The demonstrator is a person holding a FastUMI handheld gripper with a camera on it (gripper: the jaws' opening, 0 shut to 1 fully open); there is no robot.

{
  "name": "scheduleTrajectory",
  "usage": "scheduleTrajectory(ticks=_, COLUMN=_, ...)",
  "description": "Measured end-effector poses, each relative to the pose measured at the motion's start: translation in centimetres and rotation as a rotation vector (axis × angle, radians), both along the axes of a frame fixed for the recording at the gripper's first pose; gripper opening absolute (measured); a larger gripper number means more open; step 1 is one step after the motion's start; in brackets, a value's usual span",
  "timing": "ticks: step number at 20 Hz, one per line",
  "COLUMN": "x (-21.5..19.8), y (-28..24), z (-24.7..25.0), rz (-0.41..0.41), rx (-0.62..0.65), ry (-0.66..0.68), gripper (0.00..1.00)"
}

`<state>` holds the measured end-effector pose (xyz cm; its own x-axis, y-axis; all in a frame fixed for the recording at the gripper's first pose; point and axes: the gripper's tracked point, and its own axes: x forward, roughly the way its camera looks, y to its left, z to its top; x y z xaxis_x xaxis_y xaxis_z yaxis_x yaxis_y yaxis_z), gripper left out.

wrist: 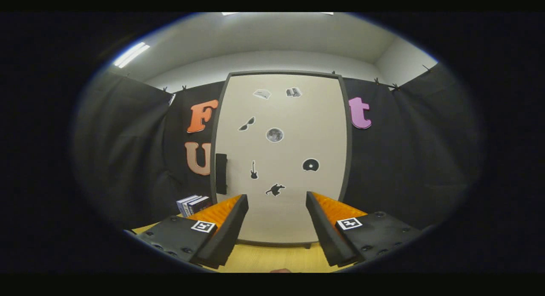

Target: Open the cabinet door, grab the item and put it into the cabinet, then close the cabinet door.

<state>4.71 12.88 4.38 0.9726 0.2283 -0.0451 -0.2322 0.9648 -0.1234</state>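
Note:
A tall cream cabinet with a dark frame stands on the wooden table straight ahead of me. Its door is closed and carries several small black and grey stickers. A black handle sits on the door's left edge, about halfway up. My gripper is open, with nothing between its fingers, and points at the lower part of the door a short way off. A small stack of dark blue boxes lies on the table left of the cabinet, just beyond my left finger.
The yellow wooden table runs under the fingers to the cabinet's foot. Black cloth walls close in the booth on both sides and behind the cabinet.

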Motion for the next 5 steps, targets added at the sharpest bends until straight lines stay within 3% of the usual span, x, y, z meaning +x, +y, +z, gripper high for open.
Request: scheduleTrajectory(ticks=5, x=-3.5, y=-3.2, z=-1.1, rz=-0.026, rx=0.008, ry=0.021, gripper=0.89)
